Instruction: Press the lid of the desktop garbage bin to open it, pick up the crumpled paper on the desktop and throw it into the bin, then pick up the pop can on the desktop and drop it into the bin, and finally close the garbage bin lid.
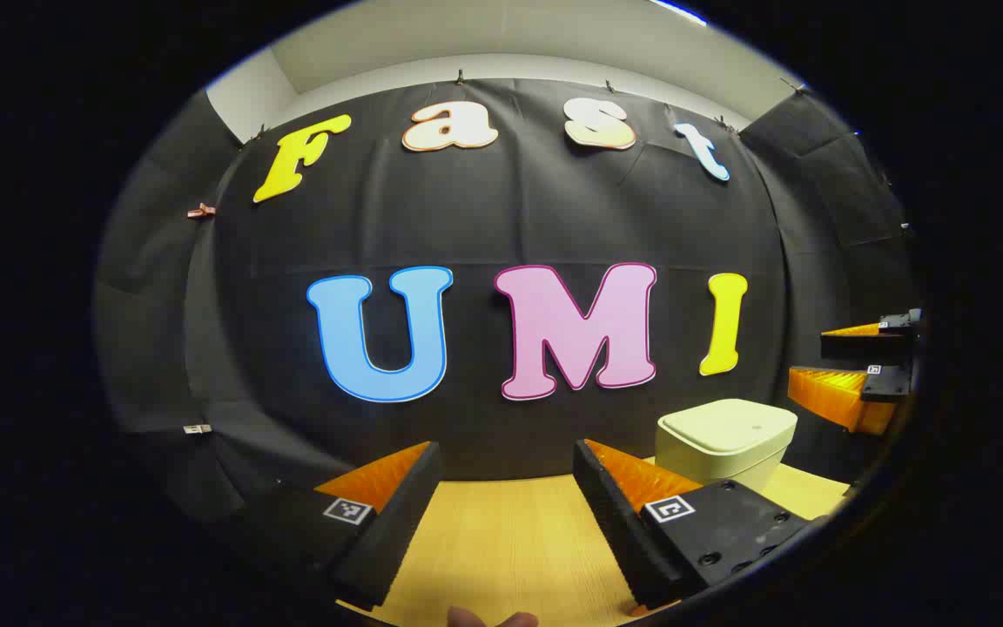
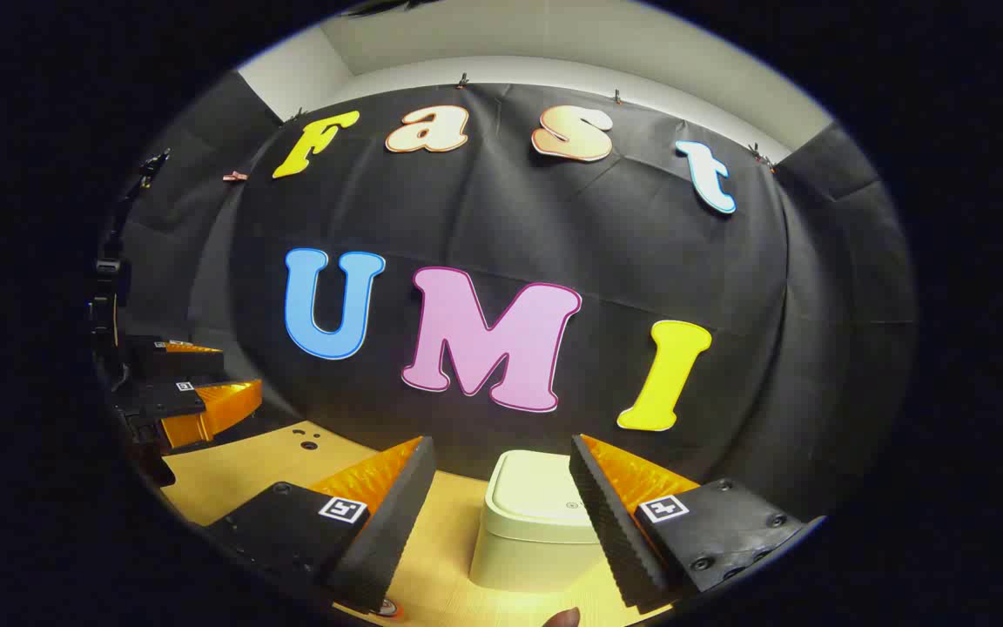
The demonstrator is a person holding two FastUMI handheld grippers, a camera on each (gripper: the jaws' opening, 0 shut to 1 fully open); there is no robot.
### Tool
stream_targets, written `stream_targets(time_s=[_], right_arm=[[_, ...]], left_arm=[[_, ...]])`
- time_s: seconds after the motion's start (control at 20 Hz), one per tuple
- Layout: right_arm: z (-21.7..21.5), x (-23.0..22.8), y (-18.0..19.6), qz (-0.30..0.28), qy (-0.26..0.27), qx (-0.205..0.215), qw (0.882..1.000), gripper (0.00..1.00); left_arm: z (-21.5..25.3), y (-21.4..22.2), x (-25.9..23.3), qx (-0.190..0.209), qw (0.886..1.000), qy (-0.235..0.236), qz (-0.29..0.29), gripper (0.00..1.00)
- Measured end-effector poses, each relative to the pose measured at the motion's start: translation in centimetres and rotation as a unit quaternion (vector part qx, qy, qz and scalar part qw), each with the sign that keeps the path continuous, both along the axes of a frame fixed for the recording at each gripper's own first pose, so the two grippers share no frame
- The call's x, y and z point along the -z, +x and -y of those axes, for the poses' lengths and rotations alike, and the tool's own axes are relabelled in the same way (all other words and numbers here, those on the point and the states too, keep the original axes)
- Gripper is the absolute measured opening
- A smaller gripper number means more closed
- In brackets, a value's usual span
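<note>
Since the bin (image 2: 536,522) sits closed, your right gripper (image 2: 501,514) hangs before it, fingers apart, empty like your left gripper (image 1: 506,522), ready to press its lid (image 2: 545,496).

One garbage bin (image 1: 726,440), pale, its one lid (image 1: 728,424) down flat; the same bin (image 2: 536,522) seen again in the right gripper view. Two grippers: the left gripper (image 1: 506,522), two fingers spread apart, and the right gripper (image 2: 501,522), two fingers likewise apart. One table (image 1: 501,540), wood-toned. Two small dark holes (image 2: 303,438) in the tabletop, left side of the right gripper view.
</note>
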State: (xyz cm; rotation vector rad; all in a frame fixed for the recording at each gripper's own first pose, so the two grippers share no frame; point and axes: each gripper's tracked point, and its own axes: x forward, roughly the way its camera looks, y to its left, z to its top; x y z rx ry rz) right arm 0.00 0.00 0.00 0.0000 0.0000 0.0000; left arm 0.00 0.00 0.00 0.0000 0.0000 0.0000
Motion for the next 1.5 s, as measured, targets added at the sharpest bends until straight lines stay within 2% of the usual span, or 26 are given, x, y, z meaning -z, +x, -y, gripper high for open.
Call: stream_targets(time_s=[0.75,0.8,1.0,1.1,1.25,1.3,1.45,1.5], right_arm=[[0.4,0.2,1.0,-0.005,0.025,-0.021,0.999,0.96],[0.5,0.3,1.1,-0.008,0.022,-0.018,1.000,0.92],[0.8,0.2,0.8,-0.009,0.032,-0.035,0.999,0.08],[2.2,-1.7,1.6,0.021,0.044,-0.018,0.999,0.05],[3.8,-2.0,3.3,-0.016,0.064,-0.019,0.998,0.07],[4.5,-2.3,4.1,-0.030,0.068,-0.019,0.997,0.05],[7.0,-1.8,6.3,-0.089,0.064,-0.010,0.994,0.07],[7.3,-1.8,6.8,-0.105,0.065,-0.014,0.992,0.05]], left_arm=[[0.7,0.9,-0.1,-0.004,1.000,0.006,-0.004,0.98],[0.7,0.8,0.0,-0.005,1.000,0.006,-0.004,0.98],[0.6,0.9,0.0,-0.006,1.000,0.005,-0.001,0.98],[0.5,0.8,0.0,-0.007,1.000,0.005,-0.002,0.98],[0.3,0.8,0.0,-0.008,1.000,0.002,-0.003,0.98],[0.3,0.7,0.2,-0.009,1.000,0.002,-0.003,0.98],[-0.1,0.7,0.3,-0.012,1.000,0.003,-0.001,0.98],[-0.2,0.6,0.2,-0.012,1.000,0.003,-0.002,0.98]])
